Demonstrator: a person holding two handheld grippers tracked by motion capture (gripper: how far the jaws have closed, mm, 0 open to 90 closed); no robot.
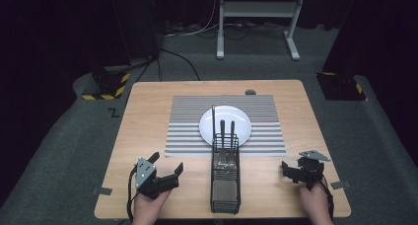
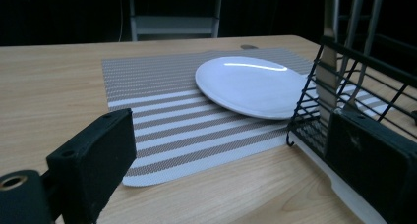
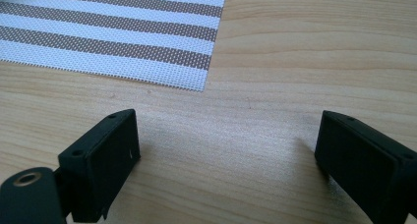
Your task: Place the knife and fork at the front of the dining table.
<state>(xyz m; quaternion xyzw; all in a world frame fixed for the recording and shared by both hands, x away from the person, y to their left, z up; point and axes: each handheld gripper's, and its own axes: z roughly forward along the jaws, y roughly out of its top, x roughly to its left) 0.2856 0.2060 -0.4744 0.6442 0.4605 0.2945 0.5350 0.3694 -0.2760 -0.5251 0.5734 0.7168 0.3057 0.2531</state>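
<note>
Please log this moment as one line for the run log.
left gripper: open, empty, beside caddy | right gripper: open, empty, over table | cutlery: upright in caddy | plate: on mat

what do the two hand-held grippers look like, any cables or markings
Both are matte black with two blocky, flat-faced jaws. The left hand-held gripper and the right hand-held gripper each carry a grey three-cornered plate on top, and a black cable trails back past each wrist. No sleeves are visible.

Left gripper (image 1: 168,164) and right gripper (image 1: 291,171) (2 total) both gape, empty-jawed.
</note>
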